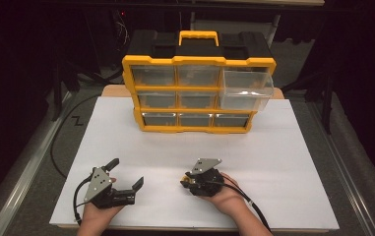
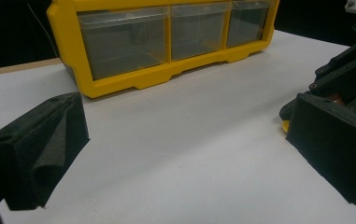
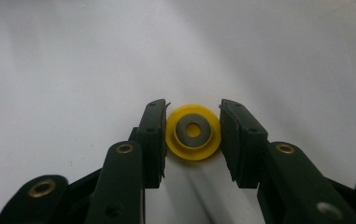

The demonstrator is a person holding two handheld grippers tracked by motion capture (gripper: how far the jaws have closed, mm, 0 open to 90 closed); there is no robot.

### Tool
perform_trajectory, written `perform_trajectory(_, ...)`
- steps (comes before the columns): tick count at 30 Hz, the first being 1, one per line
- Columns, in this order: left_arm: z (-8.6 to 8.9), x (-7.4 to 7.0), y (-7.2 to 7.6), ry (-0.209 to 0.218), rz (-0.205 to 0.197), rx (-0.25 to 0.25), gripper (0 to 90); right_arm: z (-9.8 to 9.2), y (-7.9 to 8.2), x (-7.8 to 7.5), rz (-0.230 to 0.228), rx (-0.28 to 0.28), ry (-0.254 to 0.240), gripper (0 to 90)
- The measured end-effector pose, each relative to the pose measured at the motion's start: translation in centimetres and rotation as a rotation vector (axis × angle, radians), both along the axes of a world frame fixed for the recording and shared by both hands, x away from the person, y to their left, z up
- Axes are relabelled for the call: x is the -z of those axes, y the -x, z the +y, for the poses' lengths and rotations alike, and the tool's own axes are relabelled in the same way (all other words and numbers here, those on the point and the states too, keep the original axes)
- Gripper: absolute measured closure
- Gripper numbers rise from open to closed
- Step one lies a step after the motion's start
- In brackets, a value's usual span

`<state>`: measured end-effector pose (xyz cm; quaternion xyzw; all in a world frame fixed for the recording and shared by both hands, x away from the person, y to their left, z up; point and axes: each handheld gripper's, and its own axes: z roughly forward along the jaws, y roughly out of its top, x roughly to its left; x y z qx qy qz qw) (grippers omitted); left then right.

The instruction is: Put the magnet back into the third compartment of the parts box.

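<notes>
A small yellow disc (image 3: 185, 150) with a grey washer-like centre lies on the white table sheet (image 1: 273, 162). My right gripper (image 3: 193, 135) is shut on the disc, one pad pressing on each side of its rim. In the high view that gripper (image 1: 186, 183) sits low at the front centre with the disc (image 1: 185, 179) at its tips. My left gripper (image 1: 126, 173) rests at the front left, open wide with nothing between its jaws. In the left gripper view (image 2: 185, 149) bare sheet lies between its two black pads.
A yellow drawer organiser (image 1: 198, 61) with clear drawers stands at the back of the sheet; its top right drawer (image 1: 246, 88) is pulled out. The organiser's bottom row (image 2: 166, 42) faces the left gripper. The right gripper (image 2: 348, 79) shows at that view's right edge.
</notes>
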<state>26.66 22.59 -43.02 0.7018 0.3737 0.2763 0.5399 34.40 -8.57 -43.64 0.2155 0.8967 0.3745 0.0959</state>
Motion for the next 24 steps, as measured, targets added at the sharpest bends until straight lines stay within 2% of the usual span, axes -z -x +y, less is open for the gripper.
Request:
perform_trajectory(7,0.0,0.0,0.0,0.001,0.002,0.000,0.2,-0.4,0.2,-0.2,-0.003,0.004,-0.003,65.1)
perform_trajectory(11,0.0,0.1,0.0,-0.003,0.004,0.003,0.2,-0.9,0.3,-0.5,-0.007,0.004,-0.022,65.1)
perform_trajectory(20,0.0,0.1,0.0,-0.003,0.002,0.005,0.2,-2.8,0.5,-1.4,-0.020,0.028,-0.058,65.0)
perform_trajectory(24,0.0,0.1,0.0,-0.007,0.004,0.002,0.2,-3.5,0.6,-1.8,-0.027,0.034,-0.057,65.0)
